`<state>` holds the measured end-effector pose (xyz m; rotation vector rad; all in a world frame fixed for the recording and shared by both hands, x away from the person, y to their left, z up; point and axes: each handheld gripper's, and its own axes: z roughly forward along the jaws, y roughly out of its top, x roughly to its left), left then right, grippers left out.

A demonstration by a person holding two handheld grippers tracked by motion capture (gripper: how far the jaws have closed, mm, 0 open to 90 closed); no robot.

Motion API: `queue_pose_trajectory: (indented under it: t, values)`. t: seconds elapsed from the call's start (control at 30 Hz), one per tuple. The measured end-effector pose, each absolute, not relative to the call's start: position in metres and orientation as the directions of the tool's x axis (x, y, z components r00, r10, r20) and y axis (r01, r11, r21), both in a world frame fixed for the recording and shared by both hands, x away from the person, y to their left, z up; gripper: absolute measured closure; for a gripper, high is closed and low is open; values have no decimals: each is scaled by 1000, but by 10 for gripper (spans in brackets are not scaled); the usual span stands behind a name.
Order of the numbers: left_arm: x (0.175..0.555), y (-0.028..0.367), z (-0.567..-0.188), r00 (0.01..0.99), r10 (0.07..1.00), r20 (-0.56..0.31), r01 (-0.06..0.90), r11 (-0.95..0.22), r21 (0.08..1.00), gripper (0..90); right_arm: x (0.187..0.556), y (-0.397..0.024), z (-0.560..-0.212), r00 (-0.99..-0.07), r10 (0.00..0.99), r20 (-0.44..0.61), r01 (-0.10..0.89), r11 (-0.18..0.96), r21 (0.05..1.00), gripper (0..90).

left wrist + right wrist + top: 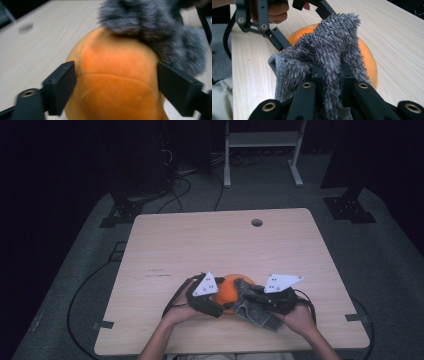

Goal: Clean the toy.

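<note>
Black jaws of the right gripper (329, 75) rise closest to the lens in the right gripper view, pinched tight on a fold of a fuzzy grey cloth (324, 47), whose pile bulges up between and around them. That cloth drapes over the near side of an orange plush ball (368, 60), which rests on the pale wooden tabletop (397, 32). Beyond the ball, the left gripper (284, 35) comes in from the upper left with a hand (278, 11) around its frame. In the left gripper view the ball (112, 82) sits between that gripper's two black jaws, which stand wide on either side of it; the left jaw lies at the ball's flank and the right jaw close by its other side, though whether either pad presses on the plush cannot be told. Grey cloth (155, 30) lies over the ball's far top and right. From the high view, ball (227, 292) and cloth (252, 307) lie near the front edge of the tabletop (220, 240), the left gripper (212, 302) just left of the ball and the right gripper (257, 297) at its right, each with a grey three-cornered plate on top, and forearms entering from below.
</note>
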<state>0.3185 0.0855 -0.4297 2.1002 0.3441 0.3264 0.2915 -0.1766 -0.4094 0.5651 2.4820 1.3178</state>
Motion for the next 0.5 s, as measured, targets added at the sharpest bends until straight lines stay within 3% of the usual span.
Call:
queue_pose_trajectory:
  t: [0.23, 0.27, 0.37, 0.5]
  values:
    - [318, 88, -434, 928, 360, 98, 111, -518, 848, 221, 301, -198, -420, -850, 525, -29, 271, 485, 832, 781]
    - [316, 90, -436, 933, 345, 103, 100, -523, 846, 223, 307, -211, -429, -828, 560, 13, 334, 474, 815, 780]
    - [313, 90, -437, 936, 333, 114, 86, -530, 844, 224, 312, -223, -441, -811, 583, 45, 387, 477, 789, 780]
    - [309, 82, -437, 943, 297, 152, 39, -549, 835, 234, 301, -214, -427, -839, 543, 29, 324, 457, 828, 780]
